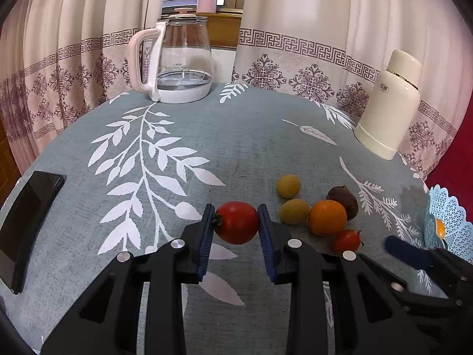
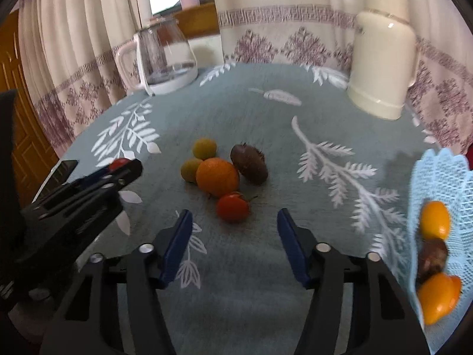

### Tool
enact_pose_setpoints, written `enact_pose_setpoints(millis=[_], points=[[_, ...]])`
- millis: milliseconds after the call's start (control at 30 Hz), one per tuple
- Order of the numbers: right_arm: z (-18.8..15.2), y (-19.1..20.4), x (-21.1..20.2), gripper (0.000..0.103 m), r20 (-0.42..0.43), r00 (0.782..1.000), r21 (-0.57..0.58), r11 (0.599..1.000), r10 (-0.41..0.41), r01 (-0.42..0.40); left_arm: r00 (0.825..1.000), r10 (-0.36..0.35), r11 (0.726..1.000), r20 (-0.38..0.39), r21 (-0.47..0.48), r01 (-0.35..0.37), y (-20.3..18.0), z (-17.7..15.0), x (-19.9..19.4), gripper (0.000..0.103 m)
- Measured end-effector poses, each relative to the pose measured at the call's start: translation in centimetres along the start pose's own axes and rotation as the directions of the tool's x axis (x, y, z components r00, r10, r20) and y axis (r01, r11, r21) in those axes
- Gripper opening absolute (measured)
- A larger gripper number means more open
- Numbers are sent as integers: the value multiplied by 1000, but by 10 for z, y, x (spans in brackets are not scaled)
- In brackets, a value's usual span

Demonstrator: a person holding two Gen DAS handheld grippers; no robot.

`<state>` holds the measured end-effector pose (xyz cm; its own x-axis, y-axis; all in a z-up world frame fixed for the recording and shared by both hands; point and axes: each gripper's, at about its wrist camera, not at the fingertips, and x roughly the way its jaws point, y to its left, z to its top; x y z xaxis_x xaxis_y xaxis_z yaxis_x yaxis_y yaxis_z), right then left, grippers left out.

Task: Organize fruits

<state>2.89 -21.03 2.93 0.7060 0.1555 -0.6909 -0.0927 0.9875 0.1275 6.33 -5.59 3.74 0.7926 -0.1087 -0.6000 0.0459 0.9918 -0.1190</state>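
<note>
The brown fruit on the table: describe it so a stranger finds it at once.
On the grey-blue leaf-print tablecloth, find the fruit cluster in the middle. The brown fruit lies right of the orange, touching it. It alone there is dark, rough and egg-shaped.

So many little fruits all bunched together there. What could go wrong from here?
The right gripper hangs open over a small red tomato that touches the orange; closing could nudge the pile and send fruit rolling. The left gripper pinches a soft red tomato, which might bruise or slip.
</note>
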Motion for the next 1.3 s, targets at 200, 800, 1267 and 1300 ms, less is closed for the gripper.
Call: enact_pose_setpoints(millis=[200, 800, 1267, 1300], points=[[8, -5, 26, 48, -62, 998, 32, 999, 32, -30, 1000, 3, 1000, 8, 8, -3, -2, 0, -1, 30], [12, -2, 34, 29, -78, 997, 27, 999, 22, -20, 1000, 0, 1000, 5, 9, 0, -3, 0, -2, 30], [3, -7, -1, 29, -14, 1000, 68, 998, 20, -19, 1000, -10, 1000, 17, 16, 9, -5, -1, -5, 31], [3, -7, -4, 29, -10, 1000, 70, 997, 20, -19, 1000, -10, 1000, 17, 16, 10, -5, -1, -5, 31]])
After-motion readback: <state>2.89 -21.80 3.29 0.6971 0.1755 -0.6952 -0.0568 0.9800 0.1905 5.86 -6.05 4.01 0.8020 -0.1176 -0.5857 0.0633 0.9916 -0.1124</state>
